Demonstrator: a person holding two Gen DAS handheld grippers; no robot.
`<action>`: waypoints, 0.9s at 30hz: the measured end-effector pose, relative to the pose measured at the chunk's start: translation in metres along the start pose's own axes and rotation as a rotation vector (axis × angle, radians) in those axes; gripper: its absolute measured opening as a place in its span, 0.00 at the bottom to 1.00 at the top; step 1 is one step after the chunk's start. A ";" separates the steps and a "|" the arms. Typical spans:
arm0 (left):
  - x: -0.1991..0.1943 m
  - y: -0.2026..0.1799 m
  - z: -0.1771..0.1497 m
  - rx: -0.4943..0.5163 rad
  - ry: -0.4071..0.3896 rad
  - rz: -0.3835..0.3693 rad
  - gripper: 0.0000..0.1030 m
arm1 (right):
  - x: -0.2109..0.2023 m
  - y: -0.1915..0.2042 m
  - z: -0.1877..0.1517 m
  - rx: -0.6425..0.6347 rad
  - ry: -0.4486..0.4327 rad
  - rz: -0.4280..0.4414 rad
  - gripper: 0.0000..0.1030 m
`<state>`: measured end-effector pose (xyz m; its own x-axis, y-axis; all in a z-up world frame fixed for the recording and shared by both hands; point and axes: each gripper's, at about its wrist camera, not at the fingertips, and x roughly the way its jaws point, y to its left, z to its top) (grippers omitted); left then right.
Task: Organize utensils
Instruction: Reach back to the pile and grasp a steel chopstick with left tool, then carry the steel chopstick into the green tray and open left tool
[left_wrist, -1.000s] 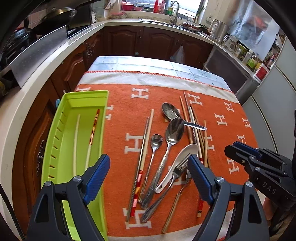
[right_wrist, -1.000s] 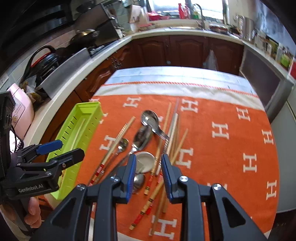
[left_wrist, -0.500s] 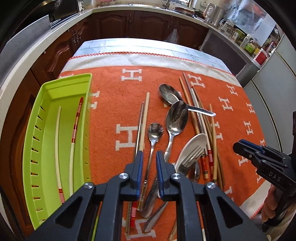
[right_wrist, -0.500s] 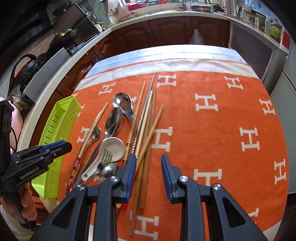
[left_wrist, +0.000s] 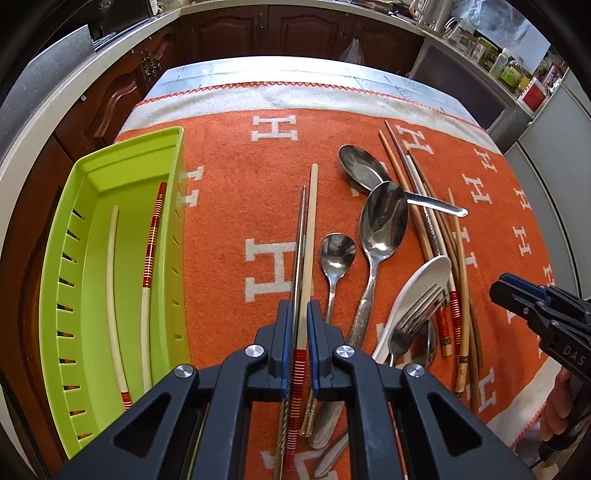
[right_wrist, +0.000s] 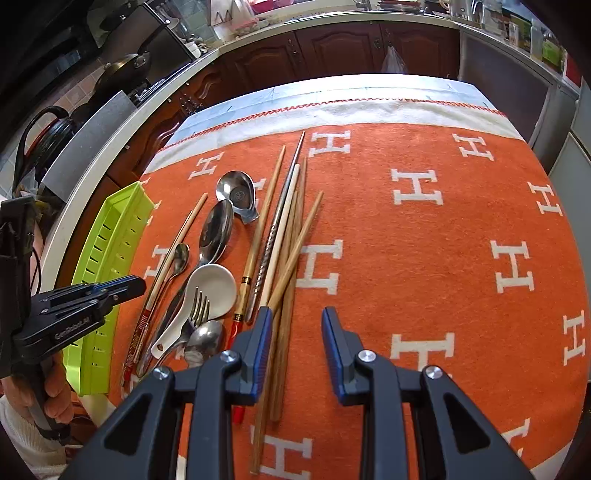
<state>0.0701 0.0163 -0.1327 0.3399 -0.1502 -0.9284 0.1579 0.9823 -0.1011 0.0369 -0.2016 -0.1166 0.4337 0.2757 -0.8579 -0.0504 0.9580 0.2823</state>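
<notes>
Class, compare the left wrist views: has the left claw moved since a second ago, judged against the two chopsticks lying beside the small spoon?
Yes. The left claw has come down onto the two chopsticks and its jaws have just been closing on them.

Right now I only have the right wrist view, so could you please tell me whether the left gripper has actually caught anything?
Observer: Yes. The left gripper has just been closing, and its pads now pinch two chopsticks side by side: a pale wooden chopstick and a metal chopstick.
Operator: Thank you. Is anything in the green tray yet?
Observer: The green tray already holds two chopsticks lying lengthwise, a white chopstick and a red-banded chopstick.
</notes>
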 end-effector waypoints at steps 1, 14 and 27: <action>0.002 0.000 0.000 0.000 0.005 0.003 0.06 | 0.000 0.000 0.000 0.000 0.000 0.002 0.27; 0.017 0.006 0.001 0.000 0.030 0.049 0.06 | 0.004 0.004 -0.002 -0.009 0.014 0.018 0.27; 0.014 -0.001 -0.007 0.016 -0.030 0.057 0.11 | 0.007 0.005 -0.004 -0.002 0.025 0.011 0.27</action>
<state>0.0685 0.0140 -0.1484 0.3766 -0.0974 -0.9212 0.1525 0.9874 -0.0421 0.0366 -0.1945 -0.1233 0.4102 0.2877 -0.8654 -0.0570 0.9552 0.2905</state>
